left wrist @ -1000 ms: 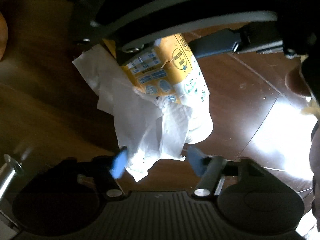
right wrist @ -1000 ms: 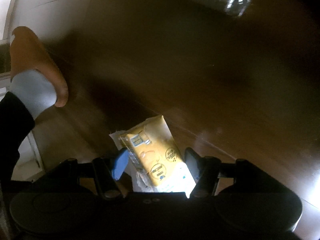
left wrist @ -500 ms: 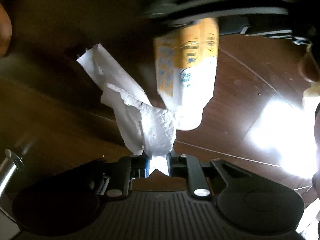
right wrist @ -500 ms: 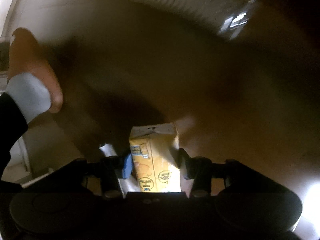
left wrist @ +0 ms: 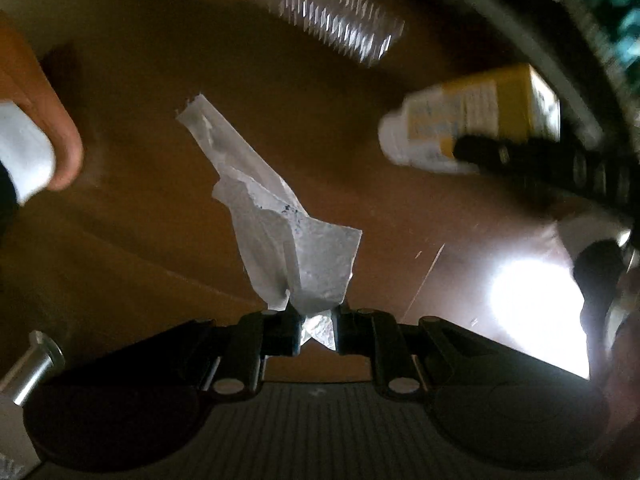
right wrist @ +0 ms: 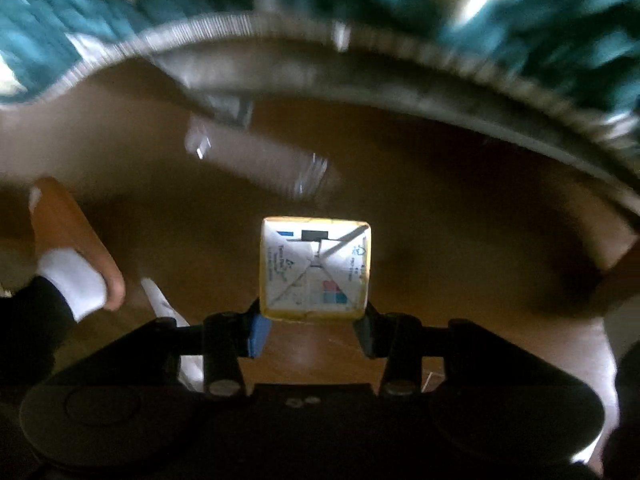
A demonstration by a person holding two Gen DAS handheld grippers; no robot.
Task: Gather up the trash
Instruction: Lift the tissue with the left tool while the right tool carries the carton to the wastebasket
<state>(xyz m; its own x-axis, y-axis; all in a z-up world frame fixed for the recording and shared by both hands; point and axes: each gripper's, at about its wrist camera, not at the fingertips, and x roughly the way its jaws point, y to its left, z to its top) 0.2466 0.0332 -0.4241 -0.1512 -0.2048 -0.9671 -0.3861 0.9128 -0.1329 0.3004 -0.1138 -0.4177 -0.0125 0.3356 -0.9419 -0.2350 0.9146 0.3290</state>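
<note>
A crumpled white tissue (left wrist: pixel 280 220) hangs over the brown wooden floor, pinched at one end by my left gripper (left wrist: pixel 318 330), which is shut on it. A yellow and white drink carton (right wrist: pixel 316 268) is clamped between the fingers of my right gripper (right wrist: pixel 310 330), its folded end facing the camera. The left wrist view shows the same carton (left wrist: pixel 476 116) at the upper right, lifted off the floor, with the dark right gripper body beside it. The tissue's tip (right wrist: pixel 160 304) shows at the lower left of the right wrist view.
A clear ribbed plastic item (left wrist: pixel 340 28) lies blurred on the floor farther off, also the plastic item (right wrist: pixel 256 156). A teal patterned rug with a grey border (right wrist: pixel 360 60) curves across the top. A person's foot in an orange slipper (right wrist: pixel 76 240) stands at the left. Sun glare (left wrist: pixel 536 312) marks the floor.
Both grippers closed on their items and rose from the floor: the left one pinched the tissue, the right one clamped the carton. The carton came off the tissue and the rug came into view.
</note>
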